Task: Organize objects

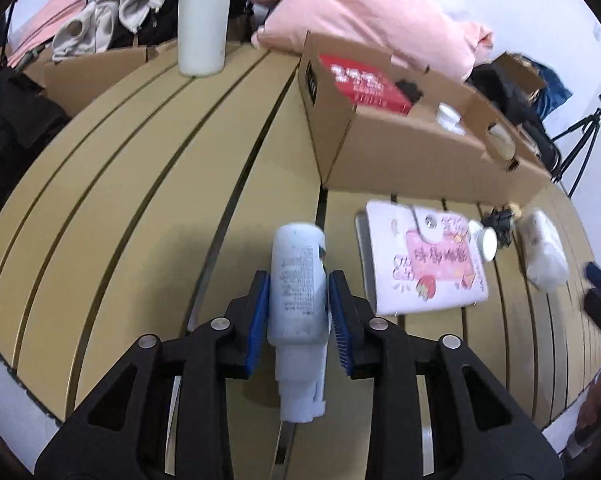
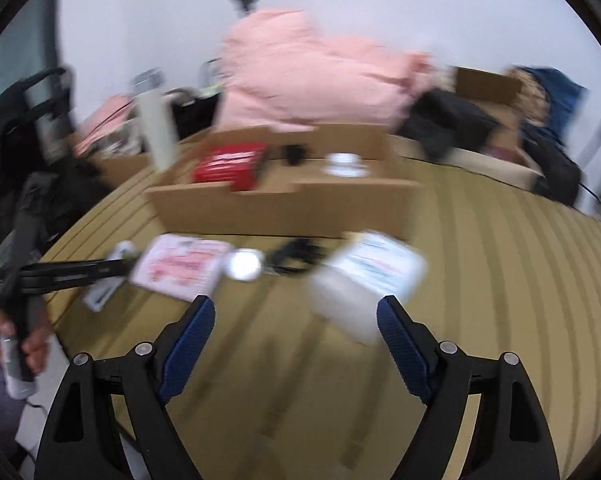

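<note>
Nearest to you, your left gripper [image 1: 298, 312] pinches a pale blue-white bottle [image 1: 298, 280] between its blue pads [image 1: 257, 320], the printed body gripped at mid-height and the cap end hanging toward you below the jaws; the bottle is lifted clear of the slatted tabletop [image 1: 140, 184] and not yet put away; your right gripper [image 2: 296, 340] hangs spread wide and carries nothing, its fingers framing bare table.

Just beyond the grippers, loose items lie on the table in front of the box: a flat white-and-pink packet [image 1: 422, 260], a small bottle with a round white cap [image 1: 486, 242] lying partly on its far corner, a dark tangled object [image 1: 500, 218] too blurred to name, and a soft white wrapped pack [image 1: 544, 250] nearest your right gripper; these appear unsorted.

Farther on, the open cardboard box [image 1: 400, 160] seems the likely destination; it already holds a red carton [image 1: 362, 82], a small black item [image 1: 410, 90] and a white jar-like object [image 1: 450, 116], so the job reads as partly done, with the held bottle and roughly four table items left.

Farthest, a tall white flask [image 1: 202, 16] stands upright at the table's rear edge; behind it lie pink bedding [image 1: 360, 12] and heaped clothing [image 1: 112, 20], whose part in the task you cannot tell.
</note>
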Tool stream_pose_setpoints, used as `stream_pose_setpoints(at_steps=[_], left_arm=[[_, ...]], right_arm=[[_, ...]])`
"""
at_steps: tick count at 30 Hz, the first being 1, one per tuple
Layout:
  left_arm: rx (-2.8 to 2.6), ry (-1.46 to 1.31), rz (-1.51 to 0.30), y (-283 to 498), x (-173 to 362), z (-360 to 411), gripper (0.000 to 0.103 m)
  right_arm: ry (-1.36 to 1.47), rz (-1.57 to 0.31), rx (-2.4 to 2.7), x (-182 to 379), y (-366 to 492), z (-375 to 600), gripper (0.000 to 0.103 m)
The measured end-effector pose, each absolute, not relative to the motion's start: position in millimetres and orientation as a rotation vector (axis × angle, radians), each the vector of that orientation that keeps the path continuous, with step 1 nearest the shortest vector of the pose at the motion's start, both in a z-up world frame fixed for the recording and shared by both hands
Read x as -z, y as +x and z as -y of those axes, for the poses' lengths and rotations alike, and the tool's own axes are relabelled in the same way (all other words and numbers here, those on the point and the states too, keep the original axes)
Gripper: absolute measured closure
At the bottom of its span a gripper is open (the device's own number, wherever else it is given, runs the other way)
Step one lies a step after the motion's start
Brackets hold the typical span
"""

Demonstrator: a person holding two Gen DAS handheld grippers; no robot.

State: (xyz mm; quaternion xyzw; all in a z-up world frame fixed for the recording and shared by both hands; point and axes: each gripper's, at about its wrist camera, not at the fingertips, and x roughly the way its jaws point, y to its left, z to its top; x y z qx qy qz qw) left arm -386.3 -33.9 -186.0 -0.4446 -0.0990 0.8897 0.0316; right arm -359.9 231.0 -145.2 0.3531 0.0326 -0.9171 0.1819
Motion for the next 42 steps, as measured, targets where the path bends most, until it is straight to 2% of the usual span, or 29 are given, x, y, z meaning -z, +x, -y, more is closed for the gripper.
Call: stream_pose_setpoints(at_steps=[1, 3, 6, 8, 12, 14, 17, 19, 23, 24, 25, 26, 27, 28, 29, 34, 39, 40, 41, 42], left_arm=[[-2.733, -1.366, 0.297, -386, 185, 33, 0.072], [-2.737, -1.341, 0.296, -384, 181, 32, 0.070], [-2.757, -1.247, 0.326, -376, 165, 36, 0.066], [-2.716, -1.173, 0.420, -372, 151, 34, 0.066], [-2.602, -1.159, 0.365, -382, 146, 6, 0.067], [-2.616, -1.242, 0.307, -395, 159, -4, 0.074], [-2.572, -1.323, 0.353, -405, 177, -5, 0.074], [-2.607, -1.284, 0.336, -402, 175, -6, 0.070], [-2.609, -1.290, 0.346, -401, 177, -10, 0.071], [-2.607, -1.280, 0.342, -399, 177, -12, 0.076], [-2.599, -1.267, 0.342, -399, 177, -13, 0.088], [-2.513, -1.271, 0.374, -398, 178, -16, 0.103], [-2.432, -1.286, 0.424, -395, 180, -19, 0.103], [-2.415, -1.293, 0.448, -391, 180, -23, 0.103], [-2.455, -1.270, 0.404, -382, 177, -29, 0.103], [-2.353, -1.308, 0.375, -353, 183, -47, 0.103], [-2.445, -1.200, 0.365, -328, 156, -31, 0.103], [-2.471, -1.181, 0.362, -328, 150, -26, 0.102], [-2.493, -1.174, 0.337, -329, 146, -23, 0.091], [-2.511, -1.187, 0.310, -333, 145, -22, 0.072]], right_arm=[[1.017, -0.107, 2.557, 150, -368, -217, 0.030], [1.060, -0.112, 2.504, 159, -385, -196, 0.041], [1.123, -0.024, 2.419, 170, -403, -174, 0.042], [1.146, 0.011, 2.383, 177, -411, -162, 0.042], [1.216, 0.016, 2.358, 191, -415, -146, 0.059], [1.234, 0.038, 2.348, 195, -418, -147, 0.060], [1.260, 0.064, 2.345, 200, -421, -151, 0.060], [1.257, 0.081, 2.343, 201, -422, -153, 0.060], [1.263, 0.087, 2.351, 202, -427, -151, 0.060], [1.265, 0.089, 2.353, 201, -427, -151, 0.063], [1.265, 0.104, 2.339, 202, -426, -150, 0.070], [1.268, 0.116, 2.340, 202, -426, -149, 0.070], [1.274, 0.121, 2.326, 200, -424, -148, 0.075], [1.269, 0.120, 2.311, 198, -421, -147, 0.096], [1.255, 0.119, 2.298, 194, -417, -146, 0.101], [1.273, 0.034, 2.347, 189, -382, -160, 0.101], [1.272, 0.013, 2.376, 186, -352, -176, 0.101], [1.272, 0.005, 2.390, 184, -348, -180, 0.101], [1.275, 0.004, 2.403, 184, -346, -183, 0.101], [1.287, 0.017, 2.428, 184, -344, -189, 0.101]])
